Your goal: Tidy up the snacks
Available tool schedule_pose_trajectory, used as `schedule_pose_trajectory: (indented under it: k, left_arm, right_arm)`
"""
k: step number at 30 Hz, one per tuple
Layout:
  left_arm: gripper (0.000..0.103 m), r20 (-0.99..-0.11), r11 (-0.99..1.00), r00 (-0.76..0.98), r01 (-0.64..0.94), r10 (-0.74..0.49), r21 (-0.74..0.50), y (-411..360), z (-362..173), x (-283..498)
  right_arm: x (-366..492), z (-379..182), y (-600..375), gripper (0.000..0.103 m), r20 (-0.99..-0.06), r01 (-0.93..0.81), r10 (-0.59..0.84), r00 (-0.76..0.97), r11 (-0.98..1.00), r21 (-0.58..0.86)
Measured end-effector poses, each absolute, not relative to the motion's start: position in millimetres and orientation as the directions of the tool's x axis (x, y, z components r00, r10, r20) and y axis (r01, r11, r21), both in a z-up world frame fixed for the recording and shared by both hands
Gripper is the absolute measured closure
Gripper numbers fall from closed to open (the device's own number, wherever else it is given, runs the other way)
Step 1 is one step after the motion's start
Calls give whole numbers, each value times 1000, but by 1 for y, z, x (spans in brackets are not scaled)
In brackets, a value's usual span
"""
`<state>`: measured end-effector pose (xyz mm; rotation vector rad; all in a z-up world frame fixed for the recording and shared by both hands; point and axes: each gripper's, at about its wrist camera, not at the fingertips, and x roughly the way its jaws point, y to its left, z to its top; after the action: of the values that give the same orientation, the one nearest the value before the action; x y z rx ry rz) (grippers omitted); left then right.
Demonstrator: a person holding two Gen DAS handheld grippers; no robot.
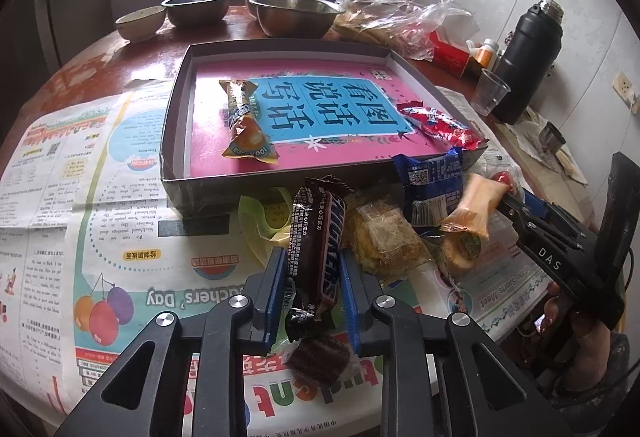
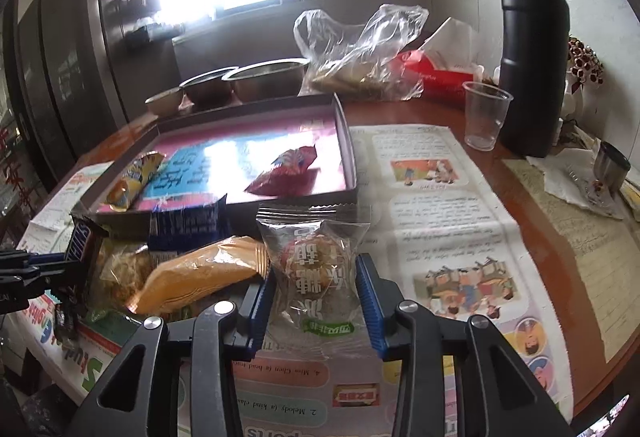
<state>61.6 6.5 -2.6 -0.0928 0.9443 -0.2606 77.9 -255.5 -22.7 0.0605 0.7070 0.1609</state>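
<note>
Newsprint covers the brown table under my left gripper, clamping a brown Snickers bar; my right gripper pinches a clear-wrapped round pastry.

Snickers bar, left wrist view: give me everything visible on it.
The Snickers bar is a long dark brown wrapper with white block lettering edged in blue and red, small white print along one side, and crimped ends. It looks sealed and full. It lies lengthwise between the blue pads of the left gripper, which press its flanks. Its far end points toward the cardboard box; its near end overlaps a small brown ridged snack. A clear-wrapped pastry lies against its right side.
</note>
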Motion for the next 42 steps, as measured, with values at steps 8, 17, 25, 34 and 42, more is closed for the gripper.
schedule_pose_trajectory:
  k: [8, 17, 25, 34, 42]
  left_arm:
    - [81, -773, 962, 572, 175, -274, -211, 12, 4, 59]
    - [83, -761, 959, 583, 159, -283, -234, 20, 10, 59]
    - [84, -762, 957, 580, 163, -289, -238, 19, 10, 63]
    - [84, -786, 953, 539, 183, -303, -242, 7, -1, 70]
    - [86, -784, 955, 547, 209, -294, -212, -9, -2, 78]
  right_arm:
    - [75, -15, -261, 62, -627, -109, 160, 763, 987, 119]
    - [72, -8, -266, 63, -615, -88, 146, 775, 988, 123]
    - [72, -8, -266, 63, -619, -96, 157, 769, 987, 130]
    - [70, -4, -264, 63, -609, -101, 163, 776, 986, 135]
    - [72, -4, -259, 63, -610, -114, 182, 771, 982, 149]
